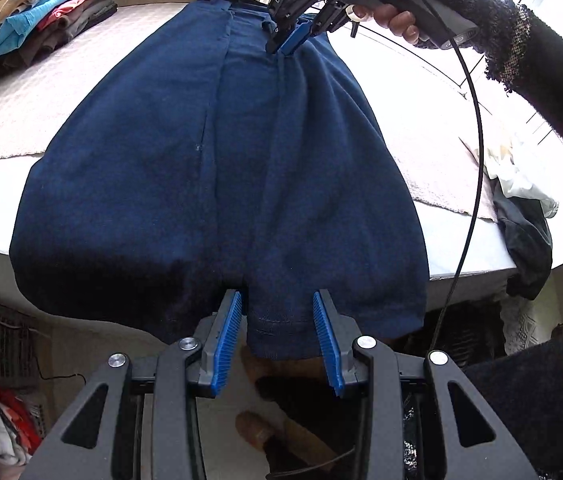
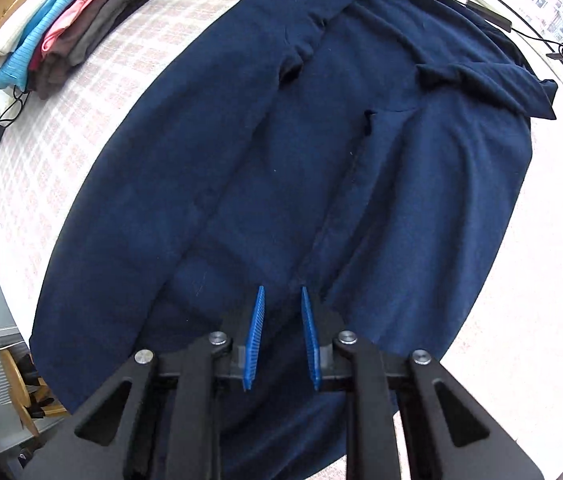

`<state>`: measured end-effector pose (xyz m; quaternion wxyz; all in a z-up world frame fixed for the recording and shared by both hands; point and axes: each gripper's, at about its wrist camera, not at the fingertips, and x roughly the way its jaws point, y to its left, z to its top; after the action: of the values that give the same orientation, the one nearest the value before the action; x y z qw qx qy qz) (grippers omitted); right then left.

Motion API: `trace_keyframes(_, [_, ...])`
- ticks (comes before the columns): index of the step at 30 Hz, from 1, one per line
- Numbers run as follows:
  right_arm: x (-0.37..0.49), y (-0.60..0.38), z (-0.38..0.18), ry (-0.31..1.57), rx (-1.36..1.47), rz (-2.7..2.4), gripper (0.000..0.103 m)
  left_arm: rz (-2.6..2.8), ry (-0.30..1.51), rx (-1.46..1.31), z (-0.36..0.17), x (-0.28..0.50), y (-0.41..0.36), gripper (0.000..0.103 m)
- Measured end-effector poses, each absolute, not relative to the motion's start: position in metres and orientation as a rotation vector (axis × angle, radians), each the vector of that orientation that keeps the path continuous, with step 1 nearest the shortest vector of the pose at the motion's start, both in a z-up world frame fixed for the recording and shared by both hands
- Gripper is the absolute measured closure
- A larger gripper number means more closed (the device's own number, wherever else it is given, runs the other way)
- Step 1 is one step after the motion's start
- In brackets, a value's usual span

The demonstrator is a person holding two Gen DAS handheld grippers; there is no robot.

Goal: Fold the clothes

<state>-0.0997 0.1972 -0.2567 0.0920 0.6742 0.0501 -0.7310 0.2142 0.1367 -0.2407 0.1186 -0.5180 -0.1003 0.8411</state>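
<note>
A navy blue garment (image 1: 217, 168) lies lengthwise on the table, both sides folded in over the middle, its near hem hanging over the front edge. My left gripper (image 1: 277, 300) is open with the hem's folded strip between its blue pads, not pinched. My right gripper (image 1: 287, 42) is at the far collar end, its tips down on the cloth. In the right wrist view the right gripper (image 2: 281, 292) is open a little, resting on the garment (image 2: 321, 180) beside a fold ridge.
A stack of folded clothes (image 1: 49, 20) sits at the table's far left; it also shows in the right wrist view (image 2: 77, 12). Loose white and dark clothes (image 1: 521, 216) lie at the right edge. A pale checked mat (image 2: 61, 140) covers the table. A black cable (image 1: 473, 160) hangs at right.
</note>
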Motion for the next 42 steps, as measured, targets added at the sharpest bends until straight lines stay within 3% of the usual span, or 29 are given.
trace_keyframes(4, [-0.095, 0.193, -0.258, 0.207, 1.996, -2.177, 0.085, 2.444, -0.294, -1.507, -0.243, 0.211, 0.137, 0.068])
trace_keyframes(7, [-0.092, 0.193, -0.256, 0.219, 1.957, -2.206, 0.097, 2.432, -0.291, -1.497, -0.244, 0.214, 0.139, 0.078])
trace_keyframes(9, [-0.09, 0.199, -0.253, 0.135, 1.933, -2.213, 0.099, 2.438, -0.28, -1.484, -0.241, 0.216, 0.141, 0.093])
trace_keyframes(15, [-0.084, 0.218, -0.223, -0.173, 1.802, -2.209, 0.1, 2.473, -0.324, -1.399, -0.221, 0.228, 0.135, 0.097])
trace_keyframes(17, [-0.086, 0.214, -0.218, -0.194, 1.77, -2.213, 0.1, 2.499, -0.331, -1.396, -0.217, 0.23, 0.127, 0.097])
trace_keyframes(22, [-0.104, 0.182, -0.235, -0.064, 1.874, -2.123, 0.096, 2.51, -0.335, -1.576, -0.237, 0.216, 0.106, 0.089])
trace_keyframes(26, [-0.083, 0.196, -0.209, -0.171, 1.776, -2.111, 0.092, 2.542, -0.369, -1.538, -0.221, 0.232, 0.096, 0.071])
trace_keyframes(29, [-0.045, 0.225, -0.187, -0.17, 1.73, -2.237, 0.081, 2.472, -0.438, -1.532, -0.22, 0.245, 0.104, 0.07])
trace_keyframes(32, [-0.012, 0.257, -0.194, -0.187, 1.765, -2.281, 0.081, 2.331, -0.531, -1.525, -0.233, 0.248, 0.128, 0.065])
trace_keyframes(42, [0.016, 0.316, -0.223, -0.377, 1.821, -2.24, 0.081, 2.188, -0.645, -1.5, -0.258, 0.241, 0.184, 0.064])
